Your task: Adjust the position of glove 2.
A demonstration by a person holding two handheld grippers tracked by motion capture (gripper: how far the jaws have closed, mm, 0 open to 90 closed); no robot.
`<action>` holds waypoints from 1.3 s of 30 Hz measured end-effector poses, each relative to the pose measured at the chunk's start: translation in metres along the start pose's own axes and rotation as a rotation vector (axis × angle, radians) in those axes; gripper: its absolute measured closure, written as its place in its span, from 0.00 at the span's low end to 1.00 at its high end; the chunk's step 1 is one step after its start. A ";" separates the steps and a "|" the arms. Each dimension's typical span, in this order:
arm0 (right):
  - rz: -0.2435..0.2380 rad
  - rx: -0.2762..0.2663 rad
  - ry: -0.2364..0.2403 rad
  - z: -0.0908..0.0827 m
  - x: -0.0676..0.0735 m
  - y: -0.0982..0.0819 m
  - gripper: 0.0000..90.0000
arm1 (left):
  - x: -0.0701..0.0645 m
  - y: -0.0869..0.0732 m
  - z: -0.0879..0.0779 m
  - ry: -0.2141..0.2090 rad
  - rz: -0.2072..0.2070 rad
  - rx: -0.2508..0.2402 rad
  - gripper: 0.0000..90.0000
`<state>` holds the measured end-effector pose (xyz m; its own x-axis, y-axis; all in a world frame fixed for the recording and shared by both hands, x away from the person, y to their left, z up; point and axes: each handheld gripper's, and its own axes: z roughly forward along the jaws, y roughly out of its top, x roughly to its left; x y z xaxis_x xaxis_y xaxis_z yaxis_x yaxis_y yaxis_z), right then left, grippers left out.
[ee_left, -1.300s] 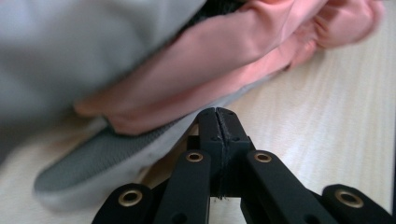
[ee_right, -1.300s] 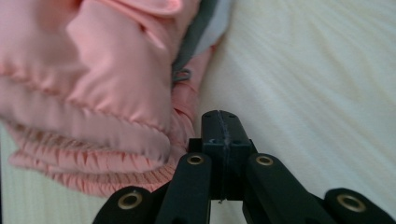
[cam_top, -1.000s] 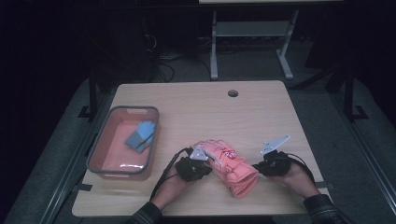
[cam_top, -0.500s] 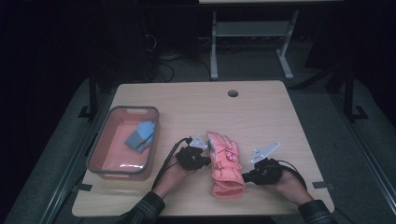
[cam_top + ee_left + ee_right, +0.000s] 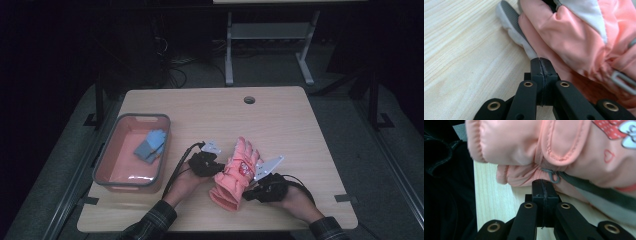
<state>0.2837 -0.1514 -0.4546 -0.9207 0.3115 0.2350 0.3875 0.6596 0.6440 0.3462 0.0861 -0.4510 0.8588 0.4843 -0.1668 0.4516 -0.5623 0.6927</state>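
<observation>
Since a second ago the pink glove (image 5: 236,175) has swung round, fingers now pointing away, lying mid-counter (image 5: 300,130). Both tongs, left (image 5: 216,169) and right (image 5: 250,192), sit clenched and empty against its sides, probably nudging it straight.

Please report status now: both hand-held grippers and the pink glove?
Left hand-held gripper shut, at pink glove. Right hand-held gripper shut, at its cuff side. Nothing in the way.
</observation>
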 end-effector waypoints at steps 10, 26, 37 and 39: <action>-0.029 -0.009 -0.007 0.010 0.006 0.008 1.00 | 0.004 0.001 -0.005 0.000 -0.003 0.000 0.99; 0.089 -0.087 -0.160 -0.037 -0.014 -0.026 0.66 | 0.011 0.006 -0.028 0.036 -0.050 -0.006 0.72; 0.166 -0.119 -0.348 -0.054 -0.031 -0.055 0.27 | 0.013 0.020 -0.050 0.055 -0.074 -0.030 0.41; 0.205 -0.120 -0.399 -0.055 -0.041 -0.061 0.20 | 0.010 0.025 -0.057 0.057 -0.058 -0.047 0.34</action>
<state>0.2950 -0.2418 -0.4638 -0.7274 0.6811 0.0831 0.5298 0.4805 0.6989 0.3520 0.1151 -0.3953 0.8158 0.5532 -0.1689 0.4875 -0.5004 0.7155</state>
